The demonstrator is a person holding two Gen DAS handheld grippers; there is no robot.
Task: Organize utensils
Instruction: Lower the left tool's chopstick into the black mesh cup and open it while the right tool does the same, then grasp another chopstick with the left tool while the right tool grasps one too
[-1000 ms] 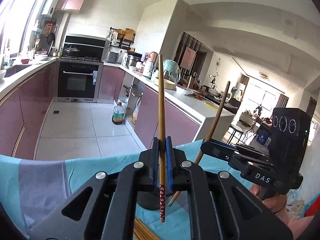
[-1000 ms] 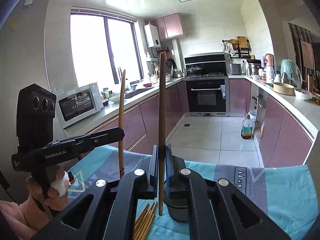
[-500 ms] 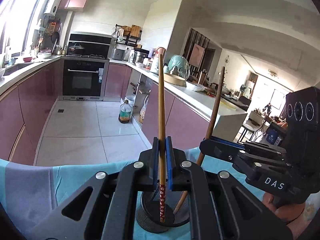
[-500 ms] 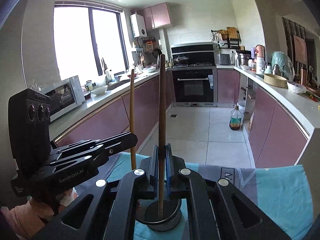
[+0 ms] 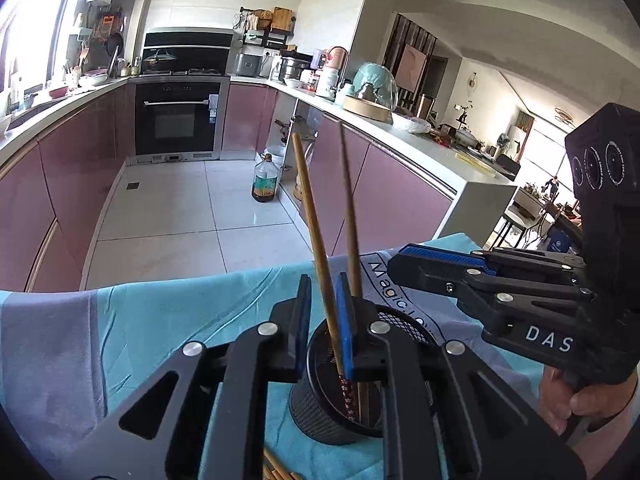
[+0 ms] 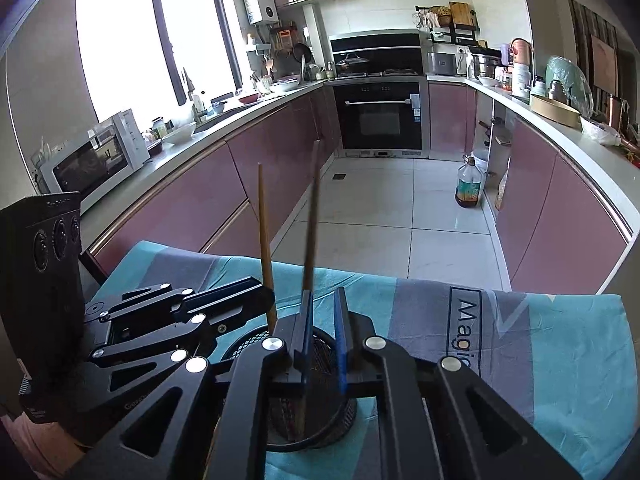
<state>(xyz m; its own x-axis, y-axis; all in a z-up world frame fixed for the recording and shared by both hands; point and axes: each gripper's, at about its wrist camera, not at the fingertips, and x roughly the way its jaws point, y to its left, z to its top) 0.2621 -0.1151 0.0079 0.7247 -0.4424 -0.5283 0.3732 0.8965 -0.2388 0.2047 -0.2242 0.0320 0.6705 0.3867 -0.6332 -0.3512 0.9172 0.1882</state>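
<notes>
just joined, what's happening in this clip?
A person holds a claw in each hand over a black mesh holder on a teal cloth. Both the left claw and right claw are opening, dropping one chopstick each into the holder. More chopsticks lie on the cloth.

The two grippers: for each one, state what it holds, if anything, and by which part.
Neither holds anything. Both sets of jaws are opening, left gripper and right gripper, and each chopstick stands loose between the pads, its lower end in the mesh cup.

cloth (image 5: 168,320): teal, grey bands | mesh cup (image 5: 320,412): black | chopstick (image 5: 316,240): tan, red flowered end | cabinets (image 6: 560,216): mauve
</notes>
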